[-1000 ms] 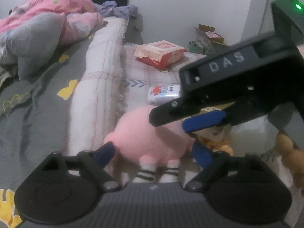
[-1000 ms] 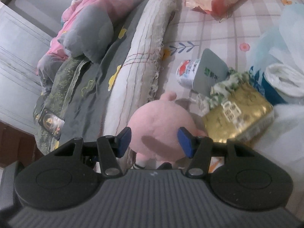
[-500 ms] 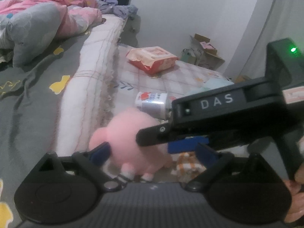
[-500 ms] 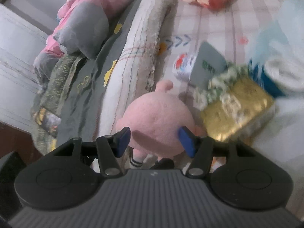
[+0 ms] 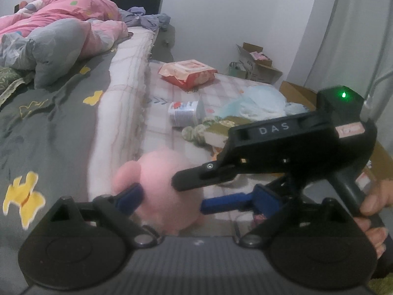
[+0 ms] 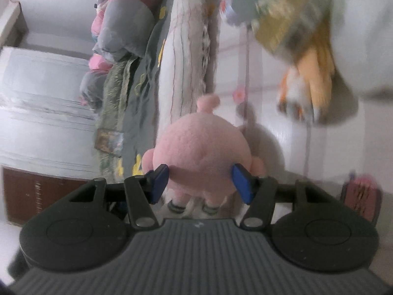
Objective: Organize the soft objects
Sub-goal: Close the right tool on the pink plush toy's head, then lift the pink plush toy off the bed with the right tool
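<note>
A round pink plush toy [image 6: 201, 152] with striped socks sits between the blue pads of my right gripper [image 6: 200, 184], which is shut on its sides. In the left wrist view the same toy [image 5: 162, 179] appears blurred, low in the centre. There the right gripper [image 5: 190, 195] reaches in from the right and clamps it, held by a hand [image 5: 373, 206]. My left gripper [image 5: 197, 200] stands wide open just behind the toy, and its pads do not press on it. The left gripper's right pad is mostly hidden behind the right gripper.
A bed with a grey sheet [image 5: 49, 123] and a pink quilt [image 5: 61, 9] fills the left. On the checked mattress lie a red wipes pack [image 5: 188, 73], a small can [image 5: 184, 113], a gold packet [image 6: 289, 17], a pale blue bag [image 5: 258, 98] and an orange-and-white plush [image 6: 307, 88]. Cardboard boxes [image 5: 255, 61] stand by the wall.
The right gripper has rolled and swung towards the bed's edge with the pink toy still clamped. The left gripper has drawn back and slightly up, so the toy now sits further left.
</note>
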### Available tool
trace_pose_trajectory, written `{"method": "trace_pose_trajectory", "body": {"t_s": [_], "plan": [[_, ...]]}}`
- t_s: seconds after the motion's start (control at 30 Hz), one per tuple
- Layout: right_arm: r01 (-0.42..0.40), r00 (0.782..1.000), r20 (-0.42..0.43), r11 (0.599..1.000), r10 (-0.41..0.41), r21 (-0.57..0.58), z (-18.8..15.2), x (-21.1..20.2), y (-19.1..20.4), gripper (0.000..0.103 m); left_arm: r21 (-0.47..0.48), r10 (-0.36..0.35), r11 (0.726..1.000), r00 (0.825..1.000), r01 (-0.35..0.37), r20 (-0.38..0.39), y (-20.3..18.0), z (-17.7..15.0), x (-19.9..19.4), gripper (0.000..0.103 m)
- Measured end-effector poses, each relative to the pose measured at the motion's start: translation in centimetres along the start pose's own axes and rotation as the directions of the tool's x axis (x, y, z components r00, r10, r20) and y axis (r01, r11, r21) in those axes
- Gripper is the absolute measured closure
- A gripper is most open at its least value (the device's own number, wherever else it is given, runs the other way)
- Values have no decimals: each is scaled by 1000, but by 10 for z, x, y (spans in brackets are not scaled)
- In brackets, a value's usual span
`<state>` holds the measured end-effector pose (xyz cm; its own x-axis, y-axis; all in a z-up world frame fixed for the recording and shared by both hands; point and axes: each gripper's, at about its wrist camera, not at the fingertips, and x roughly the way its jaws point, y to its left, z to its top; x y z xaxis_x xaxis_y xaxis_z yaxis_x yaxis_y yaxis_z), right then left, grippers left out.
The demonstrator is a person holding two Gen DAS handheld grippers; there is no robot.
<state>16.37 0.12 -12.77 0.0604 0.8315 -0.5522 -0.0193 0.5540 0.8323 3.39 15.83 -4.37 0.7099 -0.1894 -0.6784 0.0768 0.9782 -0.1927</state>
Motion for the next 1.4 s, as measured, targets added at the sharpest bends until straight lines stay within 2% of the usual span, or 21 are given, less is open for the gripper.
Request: {"method": "trace_pose_trajectory", "body": {"t_s": [0.17, 0.23, 0.47, 0.67, 0.83, 0.9, 1.0, 1.2, 1.3, 1.4], "plan": [[-78, 996, -26, 995, 80, 64, -18, 0, -15, 47, 43, -33, 999, 999, 34, -14, -11, -11, -5, 9], [-64, 998, -20, 996, 66, 55, -24, -1, -15, 47, 48, -66, 997, 997, 68, -41, -15, -14, -1, 12], [24, 998, 58, 999, -22, -26, -24, -29, -11, 47, 64, -80, 994, 995, 84, -62, -22, -25, 8, 14], [91, 988, 130, 991, -78, -98, -20, -53, 2, 47, 95, -85, 992, 996, 85, -5, -19, -28, -10, 14], [75, 989, 135, 989, -58, -126, -14, -52, 11, 46, 118, -26, 993, 998, 19, 62, -9, -24, -28, 13], [73, 990, 133, 988, -56, -133, -12, -47, 14, 46, 101, 27, 994, 996, -35, 84, -1, -22, -28, 12], [79, 989, 134, 986, -60, -145, -11, -35, 23, 46, 48, 64, 997, 997, -66, 51, 14, -16, -17, 11], [35, 993, 117, 984, -14, -177, -10, -27, 39, 46, -35, 18, 999, 999, -20, -51, 36, -14, 15, 11], [9, 994, 106, 978, 13, -207, -7, -21, 48, 46, -59, -16, 998, 998, 12, -65, 41, -14, 24, 11], [13, 996, 92, 977, 7, -215, -3, -11, 50, 47, -102, -55, 994, 996, 48, -76, 45, -14, 31, 12]]}}
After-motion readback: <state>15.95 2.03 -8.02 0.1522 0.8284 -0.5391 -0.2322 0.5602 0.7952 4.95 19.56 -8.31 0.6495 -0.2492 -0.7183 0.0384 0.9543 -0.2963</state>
